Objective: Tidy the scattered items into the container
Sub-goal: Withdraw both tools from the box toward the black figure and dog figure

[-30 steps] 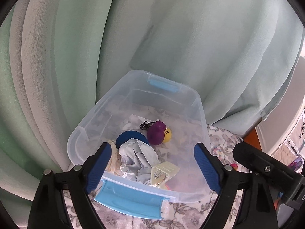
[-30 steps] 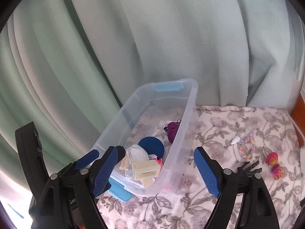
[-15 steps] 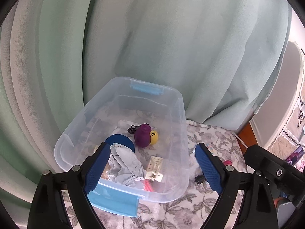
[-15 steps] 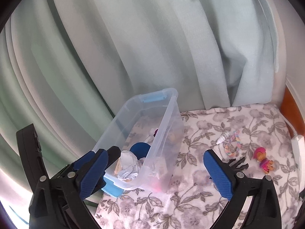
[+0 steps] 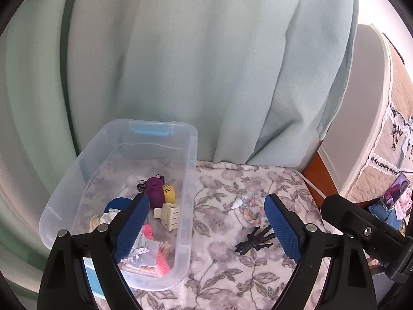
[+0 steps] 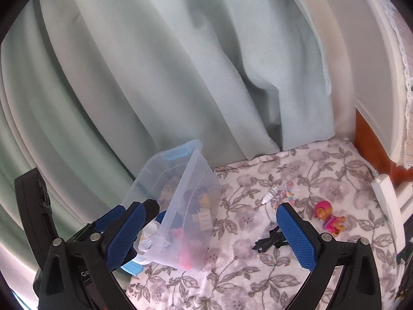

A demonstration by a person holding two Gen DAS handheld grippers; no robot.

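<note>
You're holding both grippers w/ jaws spread wide & nothing between the pads. Left gripper (image 5: 206, 228) is hanging over the gap between the container's right wall & the loose items; right gripper (image 6: 210, 231) is hanging above the floral blanket (image 6: 322, 170), also released.

The container (image 5: 191, 170), a clear plastic bin w/ blue latches, is sitting at the blanket's left edge, its far end up against the pale green curtain (image 5: 206, 64). Inside it you're seeing a purple toy (image 5: 154, 190) w/ a yellow piece touching its right side, a cream hair claw (image 5: 169, 215) just in front of those, a dark blue disc (image 5: 117, 204) toward the left wall, crumpled pale paper or cloth at the near end, plus pink bits near the front wall. Can't tell what the pink bits are.

Still out on the blanket, right of the container: a small white dropper bottle (image 6: 269, 195) lying on its side, touching or just beside a pastel rainbow bracelet (image 6: 287, 192); a black claw clip (image 6: 268, 241) nearer you, partly hidden behind your right gripper's right finger; and a pink & orange pup figure (image 6: 327, 217) lying toward the blanket's right edge, well apart from the bin. A white cord/plug is running along that right edge.
</note>
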